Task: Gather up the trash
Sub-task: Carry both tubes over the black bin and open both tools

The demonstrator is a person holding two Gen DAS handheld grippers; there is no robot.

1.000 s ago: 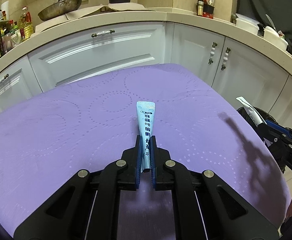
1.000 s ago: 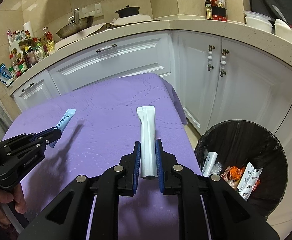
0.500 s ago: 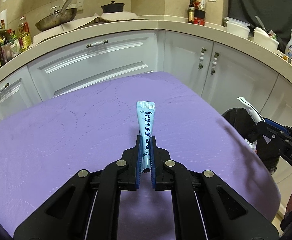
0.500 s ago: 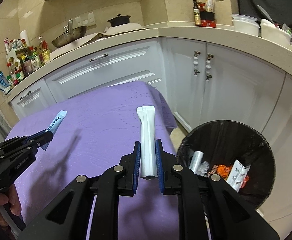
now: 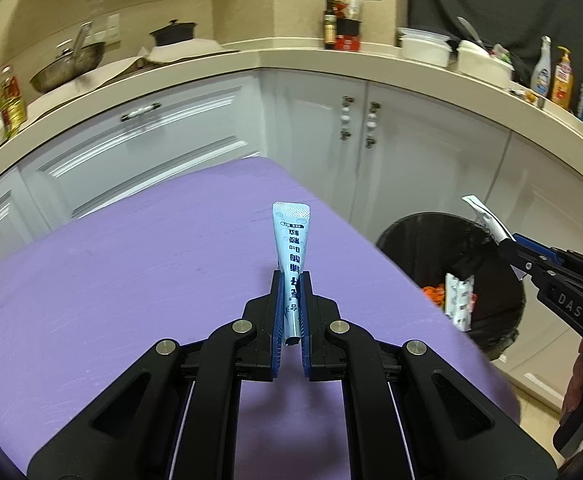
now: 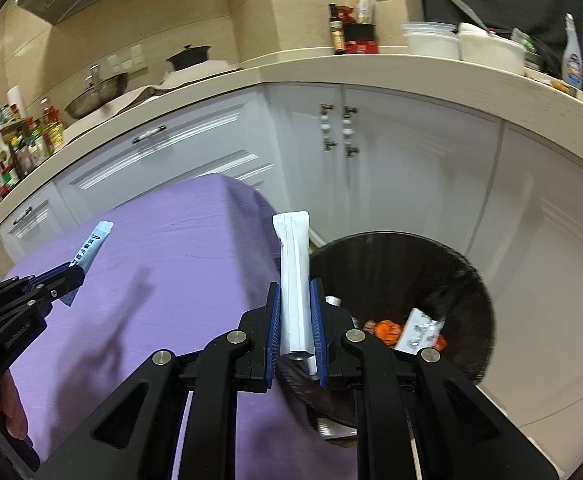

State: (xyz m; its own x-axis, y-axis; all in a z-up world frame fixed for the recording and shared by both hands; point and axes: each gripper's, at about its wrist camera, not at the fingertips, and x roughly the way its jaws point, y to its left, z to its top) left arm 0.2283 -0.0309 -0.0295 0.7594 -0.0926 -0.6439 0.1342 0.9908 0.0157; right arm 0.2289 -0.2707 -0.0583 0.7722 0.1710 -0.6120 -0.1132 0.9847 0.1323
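Left gripper (image 5: 290, 304) is pinching a light blue sachet (image 5: 291, 240) over the purple table (image 5: 131, 260); right gripper (image 6: 296, 320) clamps a white packet (image 6: 293, 264) by the black bin (image 6: 451, 272).

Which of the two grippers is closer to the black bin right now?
The right one. The right gripper, shut on a white packet, is at the bin's rim. The left gripper, shut on a blue sachet, is over the purple table, beside the bin.
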